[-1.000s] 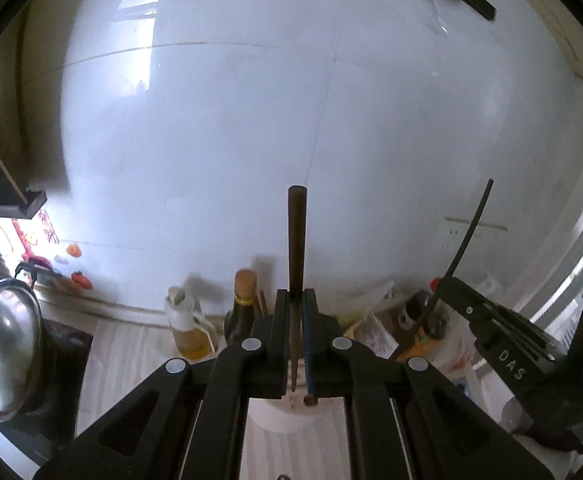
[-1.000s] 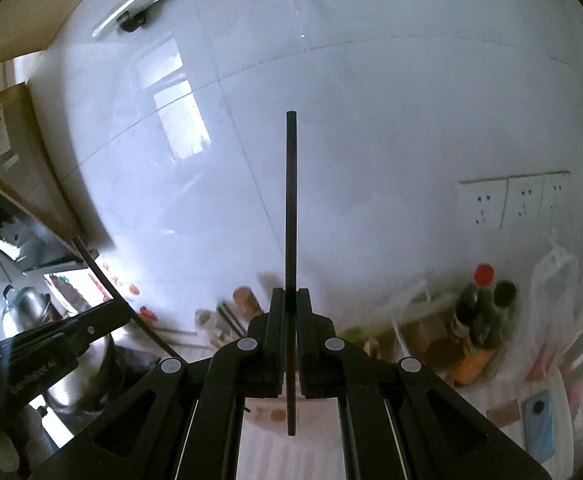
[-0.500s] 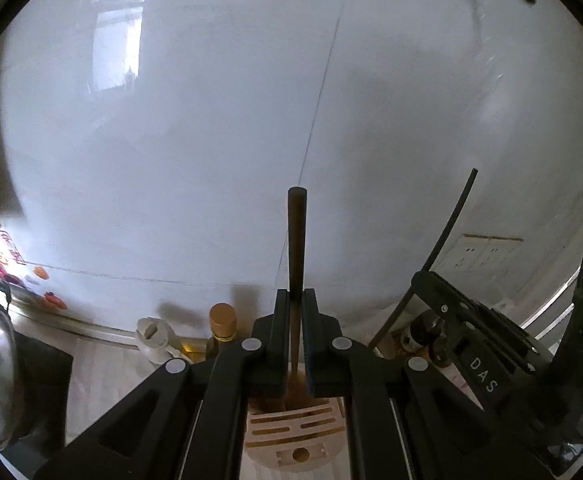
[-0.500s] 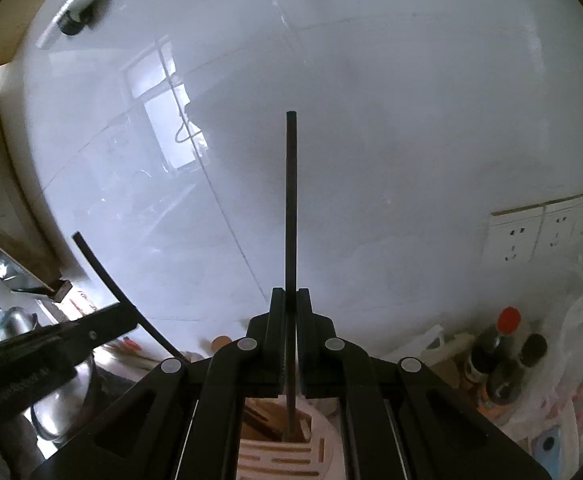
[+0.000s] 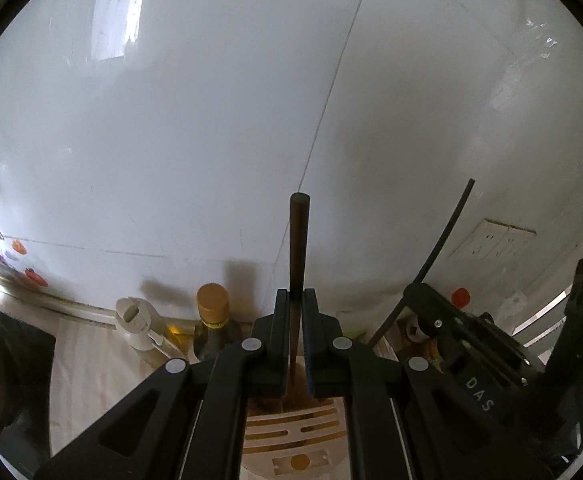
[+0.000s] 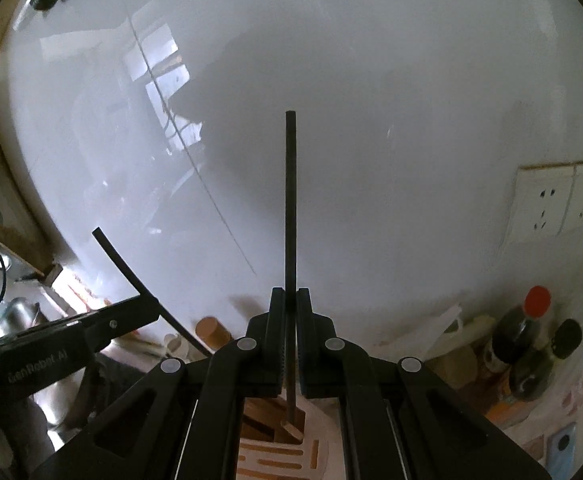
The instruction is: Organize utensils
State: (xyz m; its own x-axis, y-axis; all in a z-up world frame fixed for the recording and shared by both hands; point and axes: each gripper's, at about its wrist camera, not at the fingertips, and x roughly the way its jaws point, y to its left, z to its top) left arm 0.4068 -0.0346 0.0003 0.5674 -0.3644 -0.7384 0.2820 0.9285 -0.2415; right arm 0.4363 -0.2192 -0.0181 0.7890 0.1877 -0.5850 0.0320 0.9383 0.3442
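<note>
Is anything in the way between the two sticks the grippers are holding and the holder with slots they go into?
Nothing visible blocks them. The left gripper holds a round brown wooden chopstick and the right gripper a thin black chopstick, each lower end already right over the white slotted utensil holder.

Soft daylight fills both views. The glossy white wall (image 6: 371, 160) reflects a bright window (image 5: 119, 12) as glare. Soft shadows lie low on the wall. Fisheye distortion bends the edges, and the corners are black.
</note>
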